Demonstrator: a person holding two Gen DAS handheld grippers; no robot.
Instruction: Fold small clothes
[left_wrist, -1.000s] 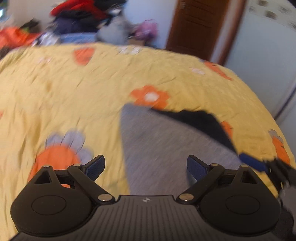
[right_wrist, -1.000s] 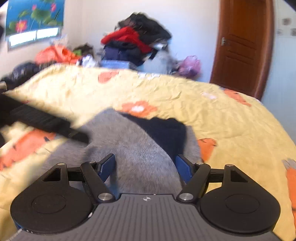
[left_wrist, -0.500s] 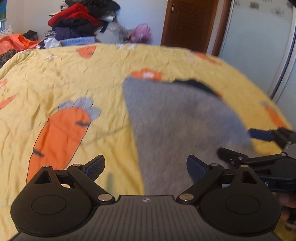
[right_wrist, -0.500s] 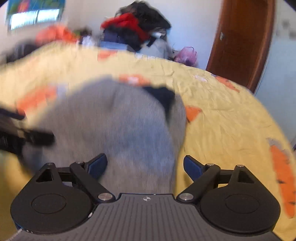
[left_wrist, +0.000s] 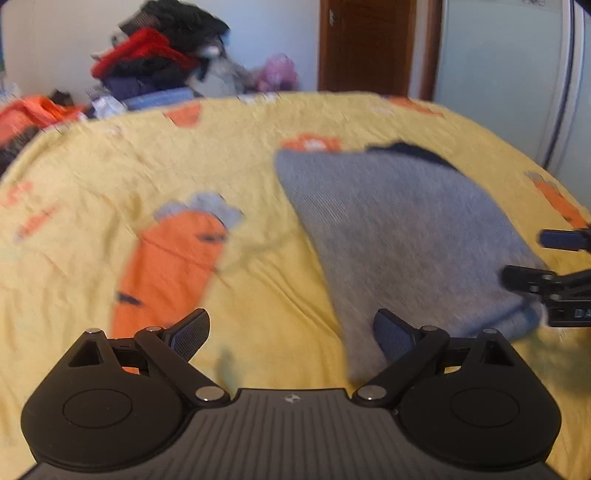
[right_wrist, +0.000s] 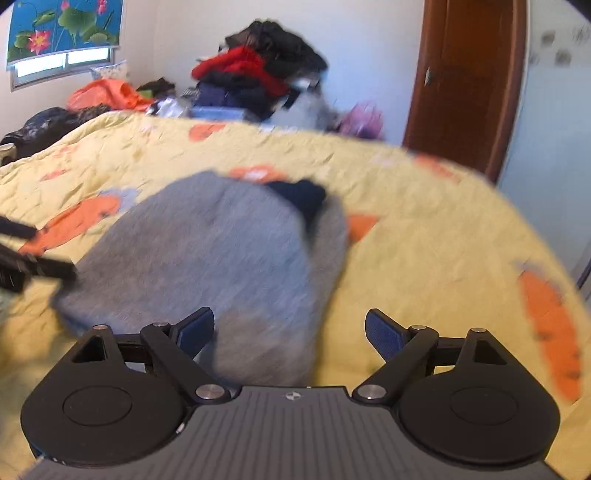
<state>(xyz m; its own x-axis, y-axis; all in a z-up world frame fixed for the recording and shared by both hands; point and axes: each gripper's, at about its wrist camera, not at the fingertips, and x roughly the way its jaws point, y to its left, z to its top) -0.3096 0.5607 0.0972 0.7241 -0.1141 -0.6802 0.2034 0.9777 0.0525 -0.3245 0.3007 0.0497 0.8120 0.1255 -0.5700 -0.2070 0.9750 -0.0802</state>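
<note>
With both jaws spread wide and empty, the left gripper (left_wrist: 291, 334) hangs over the near left edge of the grey knit garment (left_wrist: 399, 229) and the right gripper (right_wrist: 290, 332) over its near right edge. Lying flat on the yellow carrot-print bed (left_wrist: 92, 192), the garment looks soft, light and limp, with a dark navy band (right_wrist: 299, 194) at its far end. It will likely sag when lifted, so its near corners seem the best hold.

The right gripper (left_wrist: 565, 280) bears cut-off white letters "DA".

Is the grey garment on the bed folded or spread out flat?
Folded: the grey garment shows a doubled edge near the camera.
</note>
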